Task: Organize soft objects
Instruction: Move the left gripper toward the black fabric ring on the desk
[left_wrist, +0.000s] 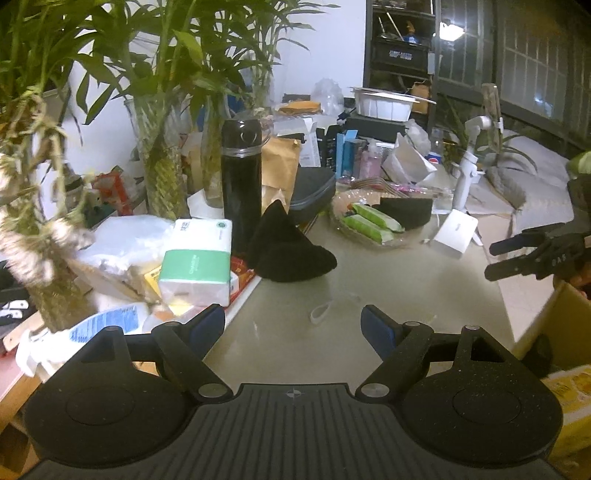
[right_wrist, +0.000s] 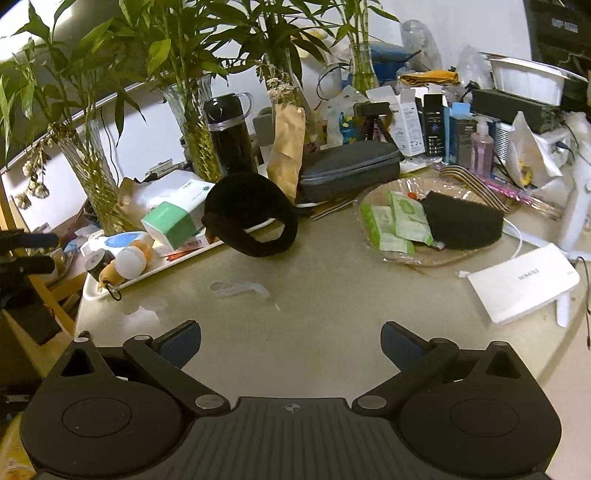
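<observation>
While both claws hang over the near, bare part of the pale tabletop, the soft things sit farther back among the clutter. One is a black fuzzy piece, thick and matte; from the right wrist view it reads as a looped band standing on edge with a hole through its lower part, and from the left wrist view it looks like a slumped peak. It rests at the left side of the tabletop, just in front of a tall black flask and beside a green-and-white tissue pack. A second black soft piece, flatter and sponge-like, lies on a clear glass plate to the right, touching green wrapped packets on the same plate. A white box lies near the right edge. The left claw stands wide, nothing between its blue pads. The right claw is also spread wide and empty
</observation>
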